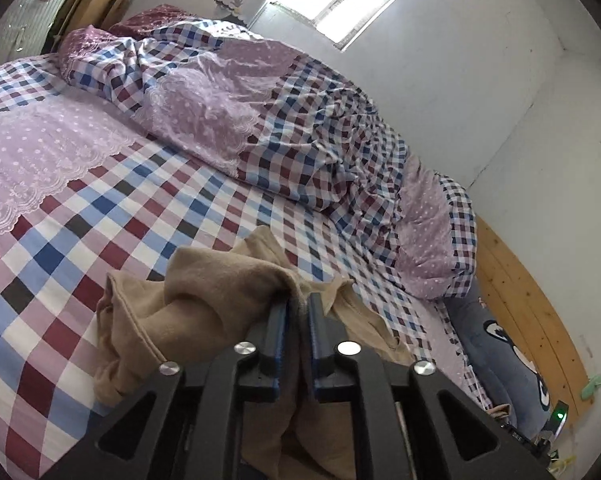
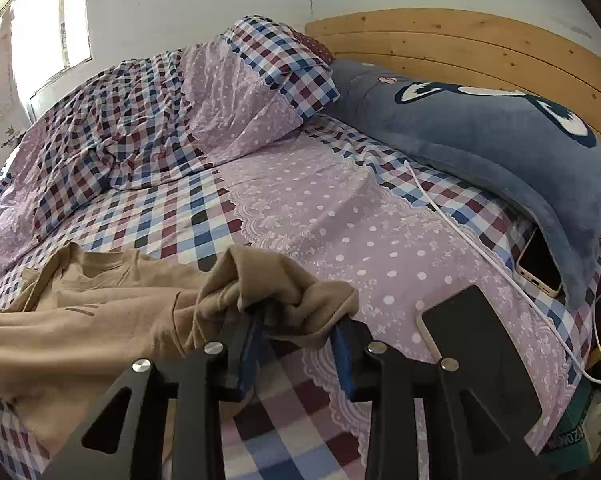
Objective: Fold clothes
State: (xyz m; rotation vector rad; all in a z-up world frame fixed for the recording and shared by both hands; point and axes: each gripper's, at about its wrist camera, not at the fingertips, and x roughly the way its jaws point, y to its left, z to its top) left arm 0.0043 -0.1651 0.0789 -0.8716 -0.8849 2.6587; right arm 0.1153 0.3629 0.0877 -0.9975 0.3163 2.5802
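The left gripper (image 1: 298, 304) has its 2 blue-padded black jaws nearly together with a fold of the tan knit garment (image 1: 204, 304) pinched between them, the cloth bunched over the tips and hanging below; the right gripper (image 2: 296, 326) stands with its jaws apart, a bunched end of the same tan garment (image 2: 100, 308) draped over both tips, and whether the pads press on it cannot be told; the garment lies crumpled along the near edge of the bed with the checked and lilac dotted sheet (image 2: 320, 216); a rumpled checked quilt (image 1: 260, 120) is heaped along the far edge by the white wall; 2 phones (image 2: 472, 316) and a white cable (image 2: 480, 248) lie near the grey-blue plush pillow (image 2: 480, 128) at the wooden headboard (image 2: 460, 44).
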